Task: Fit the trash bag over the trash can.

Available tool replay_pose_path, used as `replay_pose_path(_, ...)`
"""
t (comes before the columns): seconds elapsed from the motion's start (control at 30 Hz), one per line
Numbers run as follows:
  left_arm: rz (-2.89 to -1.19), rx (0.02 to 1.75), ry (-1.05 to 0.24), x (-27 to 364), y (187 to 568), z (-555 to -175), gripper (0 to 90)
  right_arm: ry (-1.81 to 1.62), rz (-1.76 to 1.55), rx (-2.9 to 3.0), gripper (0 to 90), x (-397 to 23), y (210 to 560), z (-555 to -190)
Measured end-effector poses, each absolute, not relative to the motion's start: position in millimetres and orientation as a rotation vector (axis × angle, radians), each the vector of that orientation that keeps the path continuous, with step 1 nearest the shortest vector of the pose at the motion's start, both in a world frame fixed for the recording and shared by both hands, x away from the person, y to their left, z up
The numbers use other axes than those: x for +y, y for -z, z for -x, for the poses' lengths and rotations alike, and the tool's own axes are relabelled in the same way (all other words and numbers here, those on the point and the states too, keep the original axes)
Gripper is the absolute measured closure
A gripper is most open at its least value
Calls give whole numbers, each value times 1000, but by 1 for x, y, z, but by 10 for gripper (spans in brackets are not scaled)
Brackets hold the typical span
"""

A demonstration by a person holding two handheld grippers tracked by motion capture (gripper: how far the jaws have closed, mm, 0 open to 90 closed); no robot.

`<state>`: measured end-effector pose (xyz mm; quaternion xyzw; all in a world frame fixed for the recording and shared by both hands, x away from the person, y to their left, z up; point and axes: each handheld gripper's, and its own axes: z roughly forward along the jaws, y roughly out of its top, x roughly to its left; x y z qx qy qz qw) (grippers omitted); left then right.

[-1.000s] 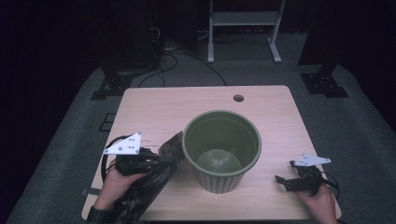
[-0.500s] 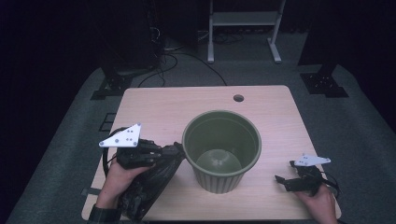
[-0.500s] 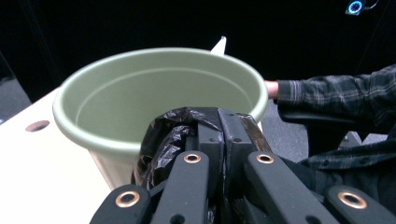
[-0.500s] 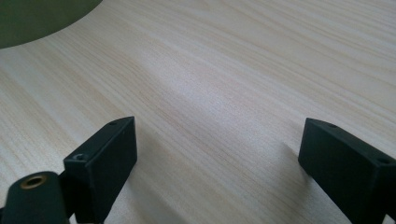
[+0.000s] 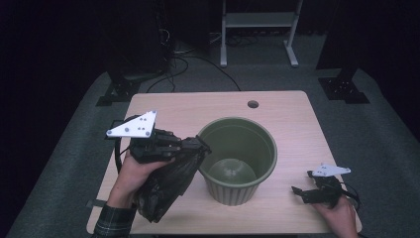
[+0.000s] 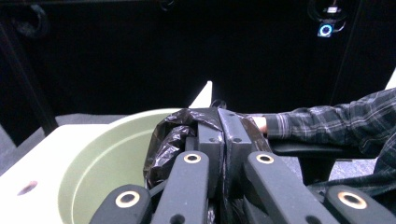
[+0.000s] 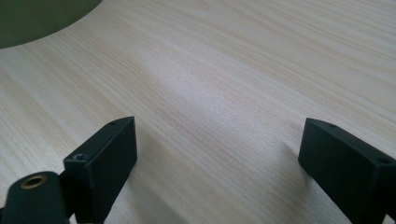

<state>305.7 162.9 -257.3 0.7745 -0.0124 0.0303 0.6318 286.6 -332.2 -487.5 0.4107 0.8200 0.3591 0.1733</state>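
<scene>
while the left hand-held gripper (image 5: 195, 147) is clenching the black bag (image 5: 166, 181), the green pot (image 5: 237, 158) is sitting just beside its tips; right hand-held gripper (image 5: 303, 193) is resting released.

Left gripper (image 5: 190, 148) at centre left of the high view, raised, jaws clamped together, pointing right. Right gripper (image 5: 299, 192) at lower right, low and level, jaws spread wide, pointing left.
</scene>
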Motion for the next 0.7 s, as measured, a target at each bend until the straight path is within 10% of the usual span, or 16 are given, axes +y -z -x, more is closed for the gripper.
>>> replay_pose_path(0.7, -1661, -159, 9, 105, 209, -326, 883, -1019, -1164, 2327, 100, -332, 487, -287)
